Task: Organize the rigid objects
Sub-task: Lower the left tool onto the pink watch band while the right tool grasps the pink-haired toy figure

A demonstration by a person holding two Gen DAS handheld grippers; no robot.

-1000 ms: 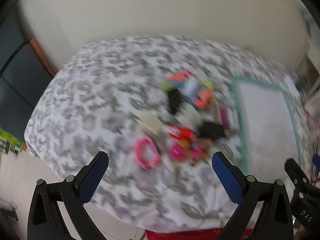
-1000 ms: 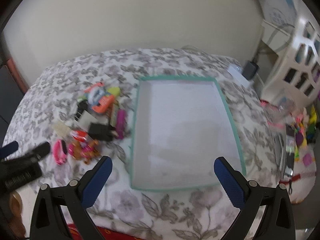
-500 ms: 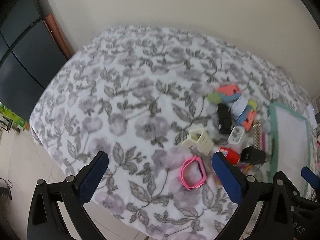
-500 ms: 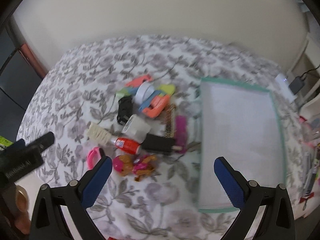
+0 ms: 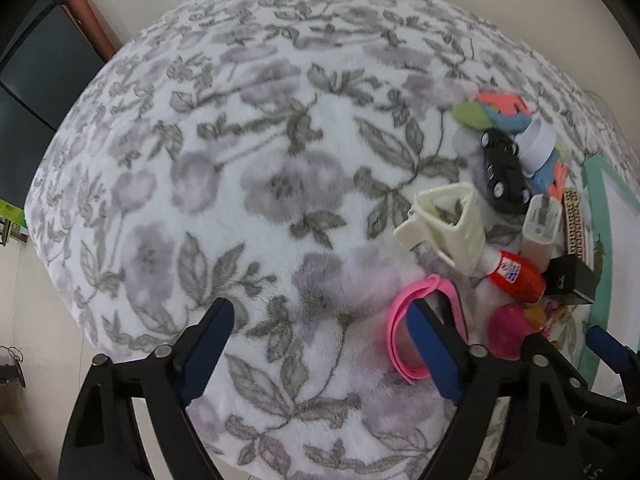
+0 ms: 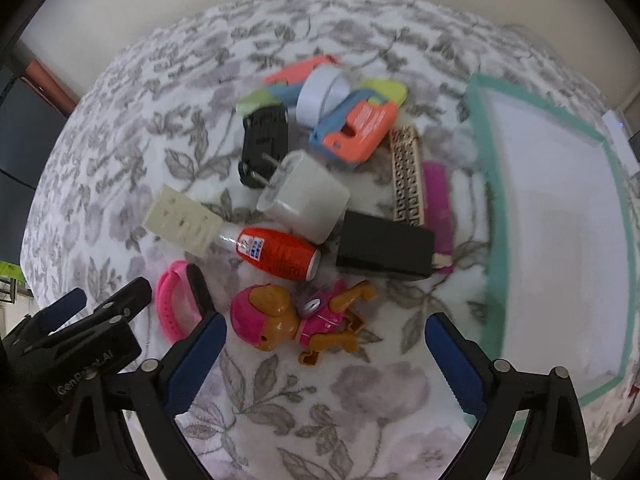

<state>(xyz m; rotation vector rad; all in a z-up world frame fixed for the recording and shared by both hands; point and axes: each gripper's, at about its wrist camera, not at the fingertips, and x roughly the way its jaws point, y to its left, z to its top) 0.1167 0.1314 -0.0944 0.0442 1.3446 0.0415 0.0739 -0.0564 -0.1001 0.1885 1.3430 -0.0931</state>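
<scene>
A pile of small rigid objects lies on the flowered cloth. It includes a pink wristband, a cream hair claw, a red glue bottle, a white charger, a black box and a pink and orange toy dog. My left gripper hangs low with its jaws closing. Its right finger sits over the wristband's loop, and the pads press on nothing. My right gripper is open, with the toy dog just beyond its fingertips. A white tray with a teal rim lies to the right.
Further back in the pile are a black toy car, an orange and blue toy gun, a tape roll, a gold patterned clip and a magenta lighter. A dark cabinet stands left of the table.
Both grippers have come down close to the cloth. The right one swung left from the tray to the pile. The left one reached the pink wristband, and its jaws have narrowed.
</scene>
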